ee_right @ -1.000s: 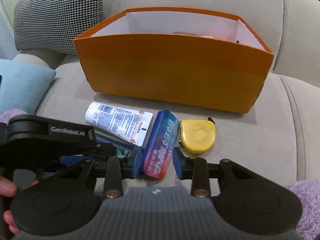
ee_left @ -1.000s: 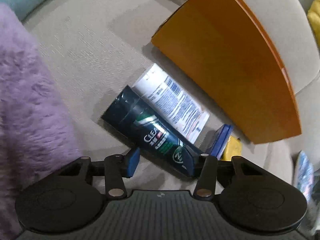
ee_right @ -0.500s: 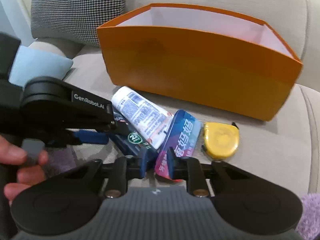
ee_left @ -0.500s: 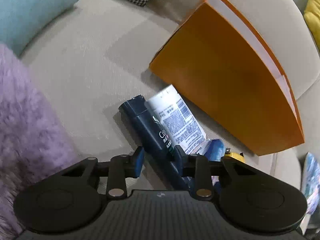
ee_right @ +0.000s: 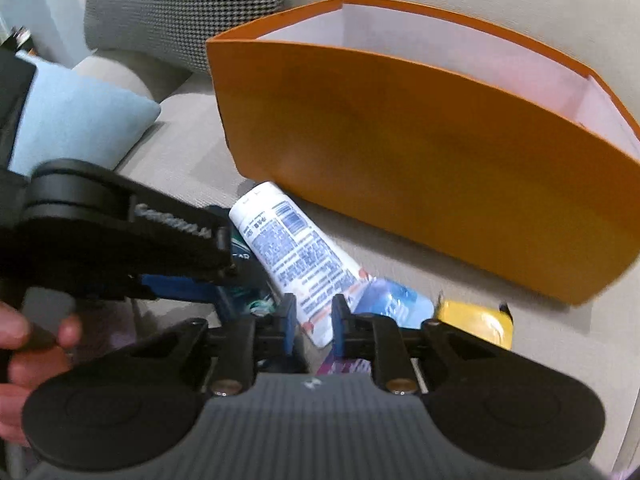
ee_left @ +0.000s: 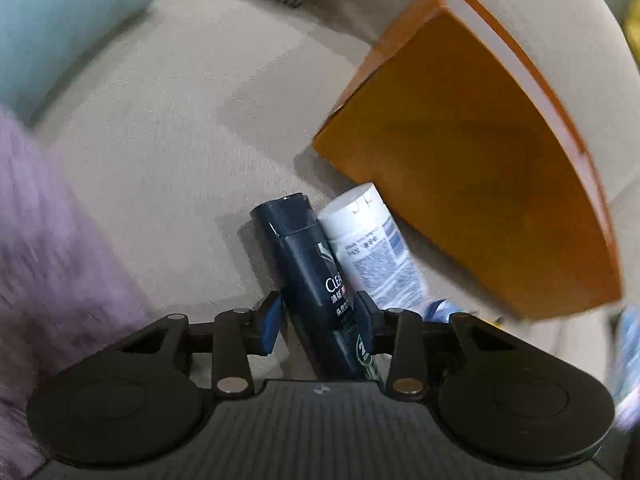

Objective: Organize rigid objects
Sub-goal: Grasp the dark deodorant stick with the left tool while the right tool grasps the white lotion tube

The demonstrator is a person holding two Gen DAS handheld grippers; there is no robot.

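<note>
Each handheld gripper is matte black plastic: a ribbed, dark grey housing at the centre, flanked by two round discs and two slim linkage arms fastened with silver screws. The left gripper (ee_left: 318,320) and right gripper (ee_right: 314,322) both carry blue pads on their fingers (ee_left: 269,326). White lettering, blurred, marks one black arm. A hand (ee_right: 24,360) grips a grey handle.
</note>
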